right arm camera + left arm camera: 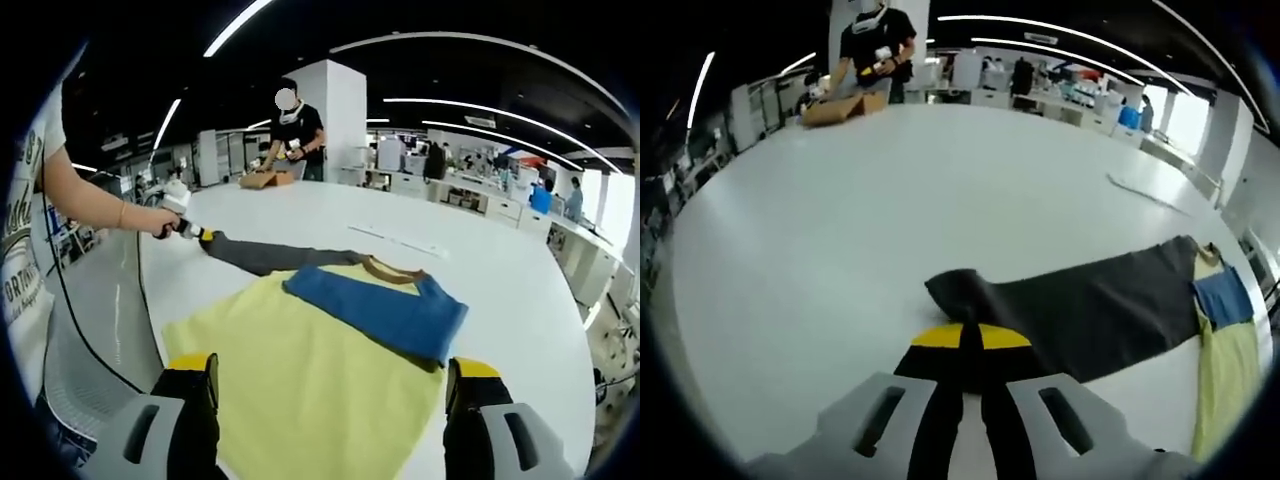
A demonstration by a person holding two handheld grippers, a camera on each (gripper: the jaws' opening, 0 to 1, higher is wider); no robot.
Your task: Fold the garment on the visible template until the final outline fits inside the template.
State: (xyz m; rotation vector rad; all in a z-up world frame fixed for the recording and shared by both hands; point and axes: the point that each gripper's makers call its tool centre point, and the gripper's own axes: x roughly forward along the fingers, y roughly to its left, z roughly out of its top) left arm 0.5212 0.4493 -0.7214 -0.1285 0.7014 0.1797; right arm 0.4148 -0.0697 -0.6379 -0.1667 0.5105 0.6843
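Observation:
The garment lies flat on the white table (520,300): a pale yellow body (300,370), a blue sleeve (385,310) folded across its top, and a dark grey sleeve (270,257) stretched out to the side. My left gripper (970,337) is shut on the cuff end of the grey sleeve (1080,310), its yellow tips pressed together. In the right gripper view the left gripper (185,228) shows at the sleeve's far end, held by a hand. My right gripper (332,368) is open wide over the near edge of the yellow body, with nothing between its jaws.
A thin pale strip (1145,190) lies on the table beyond the garment. At the table's far edge a person (295,135) handles a cardboard box (840,108). Wide bare tabletop (890,200) spreads around the sleeve. Desks and shelves stand behind.

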